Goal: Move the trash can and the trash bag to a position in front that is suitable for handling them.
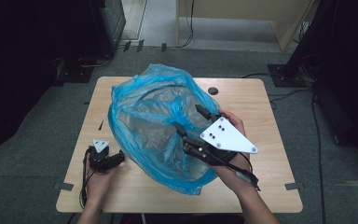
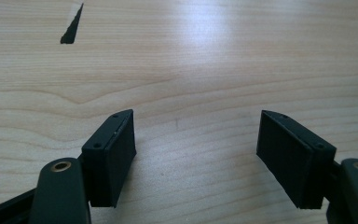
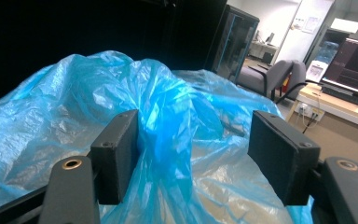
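A large crumpled blue plastic bag (image 1: 154, 126) lies across the middle of the wooden table (image 1: 261, 116). My right gripper (image 1: 188, 117), with a grey three-cornered plate on top, reaches into the bag from the right. In the right gripper view its jaws (image 3: 196, 144) stand open, and a raised fold of the bag (image 3: 163, 116) runs between them, close against the left pad (image 3: 119, 154). My left gripper (image 1: 115, 160) rests low over the table at the front left, just beside the bag's edge. It (image 2: 196, 140) is open over bare wood with nothing between its pads.
A small round black thing (image 1: 213, 90) sits on the table behind the bag. A dark sliver mark (image 2: 72, 25) shows on the wood ahead of the left gripper. Cables and dark equipment stand on the floor around the table.
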Action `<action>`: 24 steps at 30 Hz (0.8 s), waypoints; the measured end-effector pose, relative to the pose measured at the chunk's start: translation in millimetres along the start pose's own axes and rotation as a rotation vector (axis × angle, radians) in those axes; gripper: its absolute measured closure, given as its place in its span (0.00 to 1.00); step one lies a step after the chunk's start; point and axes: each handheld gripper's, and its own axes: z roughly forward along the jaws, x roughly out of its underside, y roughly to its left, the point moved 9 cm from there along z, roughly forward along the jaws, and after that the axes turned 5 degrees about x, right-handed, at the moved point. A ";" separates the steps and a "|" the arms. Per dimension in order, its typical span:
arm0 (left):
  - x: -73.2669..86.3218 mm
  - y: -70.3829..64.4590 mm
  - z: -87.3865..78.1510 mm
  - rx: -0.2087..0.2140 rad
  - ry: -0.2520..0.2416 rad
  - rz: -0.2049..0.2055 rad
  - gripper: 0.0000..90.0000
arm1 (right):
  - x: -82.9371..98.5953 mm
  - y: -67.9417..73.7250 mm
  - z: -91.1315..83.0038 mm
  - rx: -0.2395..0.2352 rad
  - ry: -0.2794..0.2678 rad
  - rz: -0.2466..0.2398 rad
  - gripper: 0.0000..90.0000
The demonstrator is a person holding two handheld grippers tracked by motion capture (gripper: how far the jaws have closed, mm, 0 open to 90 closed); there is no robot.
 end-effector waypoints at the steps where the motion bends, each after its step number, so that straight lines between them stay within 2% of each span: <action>1: -0.7 0.8 -1.1 0.004 -0.009 -0.014 0.32 | 1.7 0.3 0.5 0.001 0.003 -0.002 0.38; 4: -4.0 4.0 -5.6 0.009 -0.033 -0.037 0.32 | 5.8 1.2 1.3 0.001 0.011 -0.002 0.38; 7: -9.1 4.6 -11.0 0.008 -0.046 -0.041 0.32 | 8.4 2.0 1.8 0.000 0.013 0.000 0.38; 18: -54.4 -2.6 -61.5 0.016 -0.249 -0.047 0.32 | 14.8 7.5 4.2 0.009 0.006 0.009 0.38; 20: -64.6 -5.2 -73.5 0.027 -0.296 -0.058 0.32 | 15.2 7.1 4.0 0.014 0.005 0.016 0.38; 22: -76.4 -9.8 -87.1 0.067 -0.338 -0.080 0.32 | 15.6 7.0 4.0 0.016 0.003 0.016 0.38; 24: -90.5 -14.9 -102.8 0.062 -0.390 -0.059 0.32 | 16.2 6.9 4.2 0.020 0.004 0.013 0.38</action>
